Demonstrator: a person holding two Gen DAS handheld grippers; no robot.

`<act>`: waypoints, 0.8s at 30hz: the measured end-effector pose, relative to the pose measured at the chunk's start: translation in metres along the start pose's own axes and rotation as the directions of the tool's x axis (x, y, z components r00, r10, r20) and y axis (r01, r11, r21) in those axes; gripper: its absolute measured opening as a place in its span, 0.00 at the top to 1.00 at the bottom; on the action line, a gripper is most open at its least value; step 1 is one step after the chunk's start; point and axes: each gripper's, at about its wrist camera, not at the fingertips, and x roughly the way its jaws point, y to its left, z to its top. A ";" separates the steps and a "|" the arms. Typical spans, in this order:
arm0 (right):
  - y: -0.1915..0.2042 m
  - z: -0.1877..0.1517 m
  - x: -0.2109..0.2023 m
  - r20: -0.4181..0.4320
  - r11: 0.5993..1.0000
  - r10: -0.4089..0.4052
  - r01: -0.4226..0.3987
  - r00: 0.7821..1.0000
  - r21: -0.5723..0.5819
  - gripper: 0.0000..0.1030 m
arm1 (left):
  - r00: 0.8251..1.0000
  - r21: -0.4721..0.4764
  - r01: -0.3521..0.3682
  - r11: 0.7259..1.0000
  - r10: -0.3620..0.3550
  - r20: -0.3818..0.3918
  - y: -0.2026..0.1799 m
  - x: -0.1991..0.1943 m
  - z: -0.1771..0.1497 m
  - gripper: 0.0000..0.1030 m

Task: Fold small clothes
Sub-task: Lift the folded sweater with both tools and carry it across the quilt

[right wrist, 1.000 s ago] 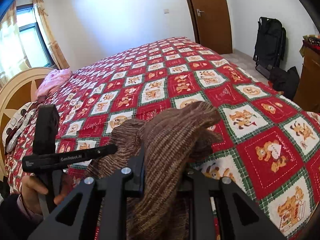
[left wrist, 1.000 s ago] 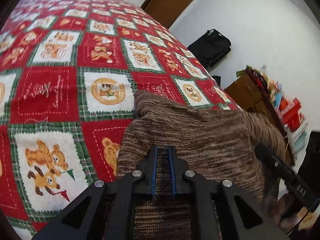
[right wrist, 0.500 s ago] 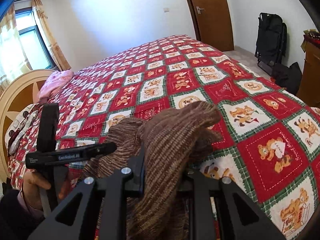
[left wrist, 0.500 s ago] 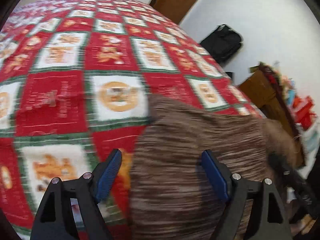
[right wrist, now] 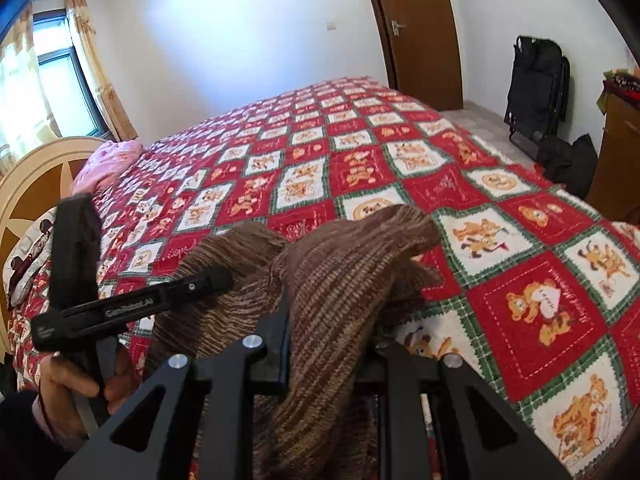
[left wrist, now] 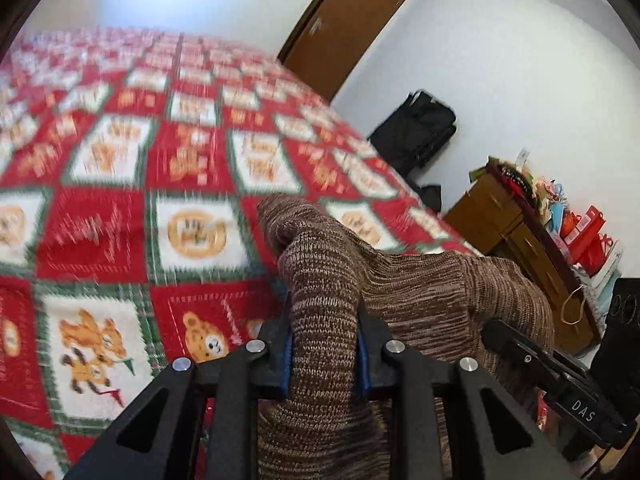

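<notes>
A brown knitted sweater (left wrist: 420, 296) lies bunched at the near edge of the bed and also shows in the right wrist view (right wrist: 344, 268). My left gripper (left wrist: 323, 340) is shut on a thick fold of the sweater, which bulges up between its blue pads. My right gripper (right wrist: 326, 328) is shut on another bunched part of the sweater and holds it above the quilt. The left gripper tool (right wrist: 120, 308) and the hand holding it show at the left of the right wrist view. The right gripper tool (left wrist: 560, 380) shows at the lower right of the left wrist view.
The bed carries a red, green and white teddy-bear quilt (right wrist: 360, 152). A pink cloth (right wrist: 108, 160) lies by the headboard (right wrist: 36, 188). A black bag (left wrist: 416, 128), a wooden door (right wrist: 416, 28) and a cluttered wooden cabinet (left wrist: 516, 236) stand to the right.
My left gripper let go of the sweater and opened half a second ago, then shut again on a thicker fold and lifted. The right gripper kept its hold, barely moving.
</notes>
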 end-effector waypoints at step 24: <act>-0.033 0.024 -0.157 0.242 0.983 -0.174 0.181 0.954 -0.007 0.79 | 0.965 0.215 0.227 0.950 -0.249 0.081 -0.158 -0.020 0.021 0.76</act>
